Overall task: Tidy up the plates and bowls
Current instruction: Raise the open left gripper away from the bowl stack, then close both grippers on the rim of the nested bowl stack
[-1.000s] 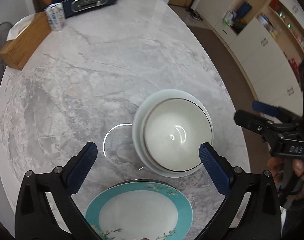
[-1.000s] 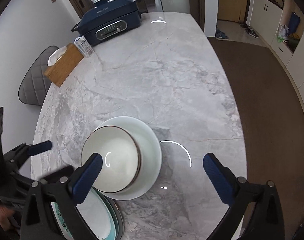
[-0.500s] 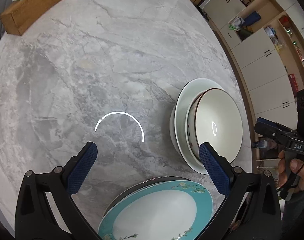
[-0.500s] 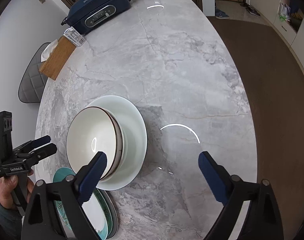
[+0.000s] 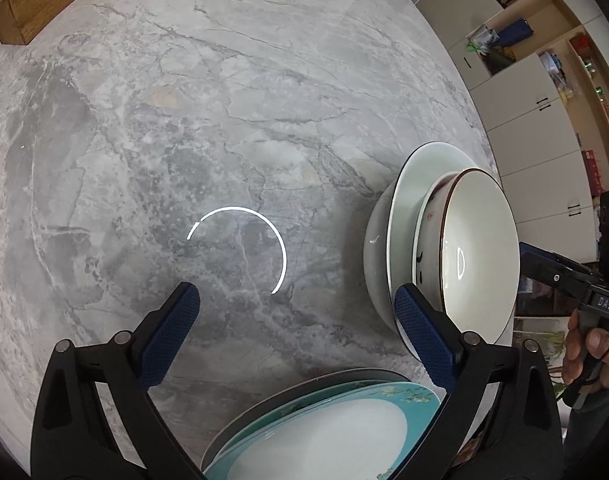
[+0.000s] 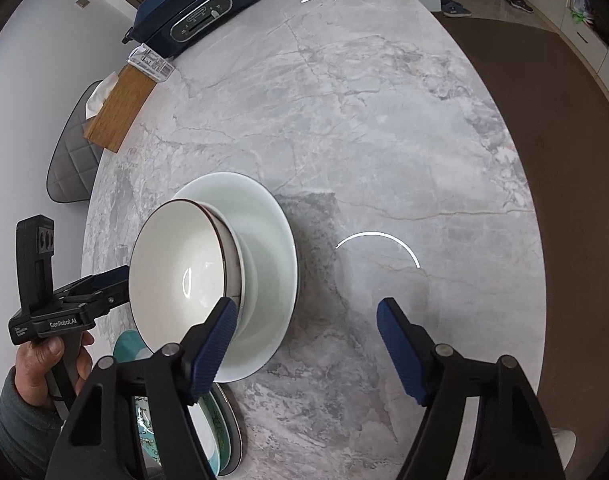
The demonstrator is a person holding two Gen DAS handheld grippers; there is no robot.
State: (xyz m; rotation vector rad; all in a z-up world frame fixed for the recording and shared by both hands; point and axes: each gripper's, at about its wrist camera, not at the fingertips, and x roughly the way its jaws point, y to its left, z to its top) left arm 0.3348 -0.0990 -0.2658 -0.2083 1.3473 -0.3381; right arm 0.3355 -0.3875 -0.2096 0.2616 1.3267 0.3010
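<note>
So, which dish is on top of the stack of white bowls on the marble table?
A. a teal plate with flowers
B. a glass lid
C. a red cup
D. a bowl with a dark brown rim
D: the topmost bowl has a thin dark brown rim; the teal plate lies apart, nearer the person.

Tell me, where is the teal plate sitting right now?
The teal plate lies at the table's near edge, just in front of the stacked white bowls, below the left gripper.
</note>
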